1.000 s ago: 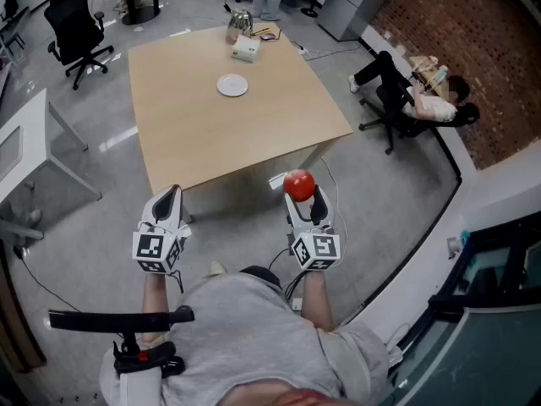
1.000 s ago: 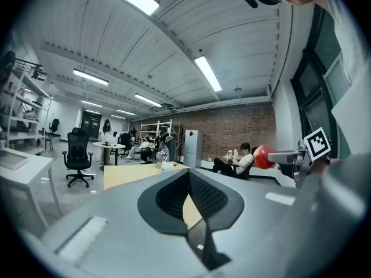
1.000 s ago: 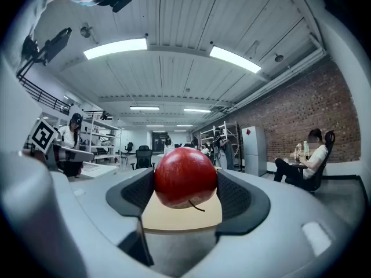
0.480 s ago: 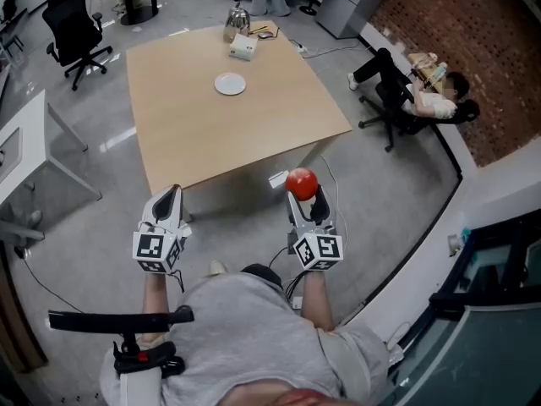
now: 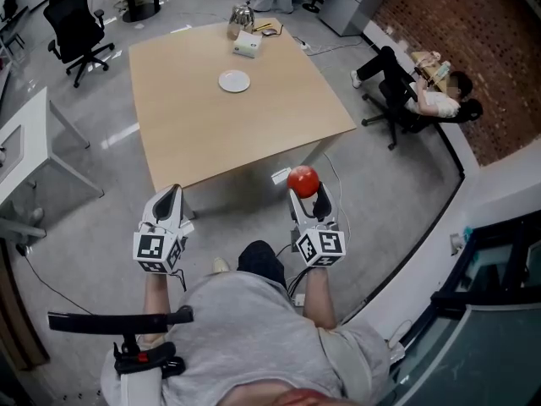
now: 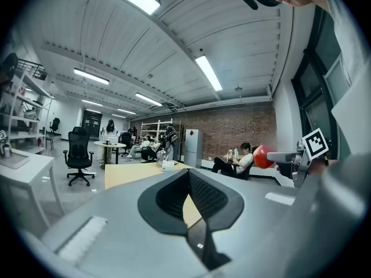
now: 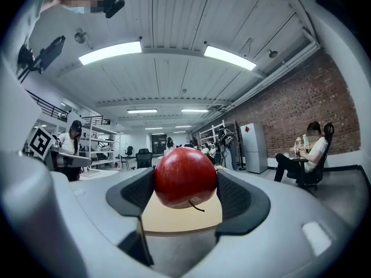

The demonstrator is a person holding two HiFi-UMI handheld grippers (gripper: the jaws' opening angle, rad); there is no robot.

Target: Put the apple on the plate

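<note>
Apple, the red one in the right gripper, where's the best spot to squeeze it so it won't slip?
Across its fat middle, one pad on each rounded side, coming in level from the side. The right gripper has it that way: the apple sits between the pads at its widest part, with the stem hanging below, clear of them. The round belly probably gives the pads the most to press on.

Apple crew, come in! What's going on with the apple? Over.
Right tool shut on apple, over floor, short of the table. Left tool shut, empty. Plate bare, on table's far half. Nothing standing between apple and plate.
</note>
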